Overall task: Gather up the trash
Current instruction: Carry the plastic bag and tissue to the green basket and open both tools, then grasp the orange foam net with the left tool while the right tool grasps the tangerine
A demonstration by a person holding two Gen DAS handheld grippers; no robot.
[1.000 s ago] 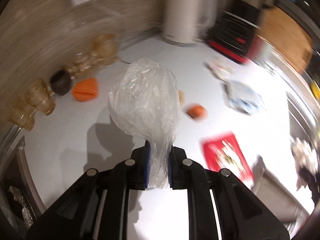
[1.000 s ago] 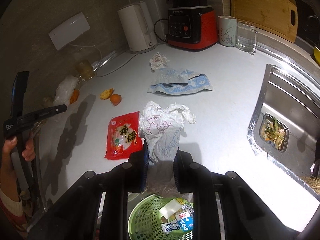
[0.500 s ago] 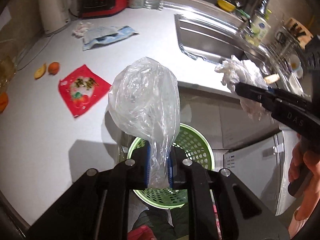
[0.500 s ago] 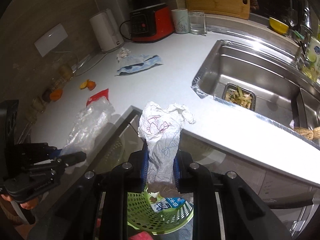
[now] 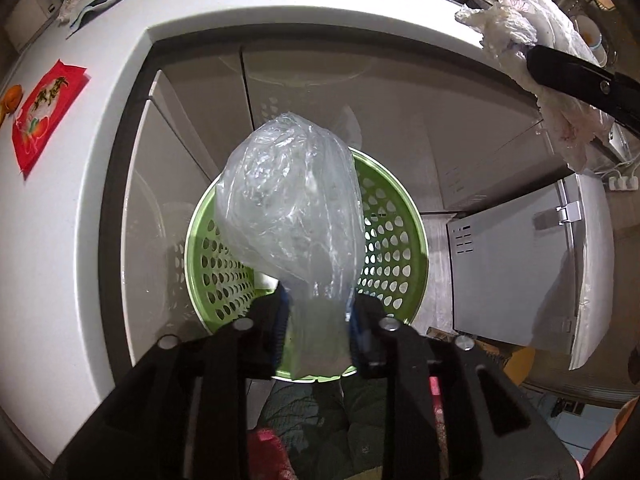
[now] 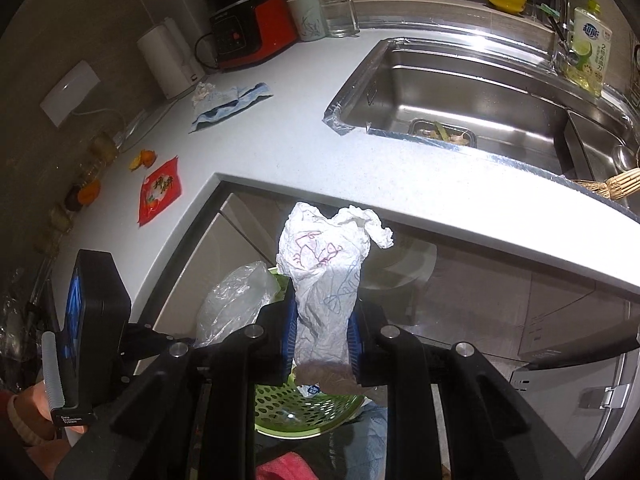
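Clear plastic bag [image 5: 292,200] now hangs over the green basket [image 5: 400,240], left fingers [image 5: 280,320] opening around it; right fingers [image 6: 290,332] clench crumpled paper [image 6: 324,280].

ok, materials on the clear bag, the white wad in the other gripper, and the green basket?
Clear bag: thin plastic film, glossy, see-through, crinkled. White wad: looks like thin plastic bag, possibly paper; matte, crumpled, with pink and blue line print. Green basket: rigid moulded plastic, smooth, with rows of punched holes in its wall.
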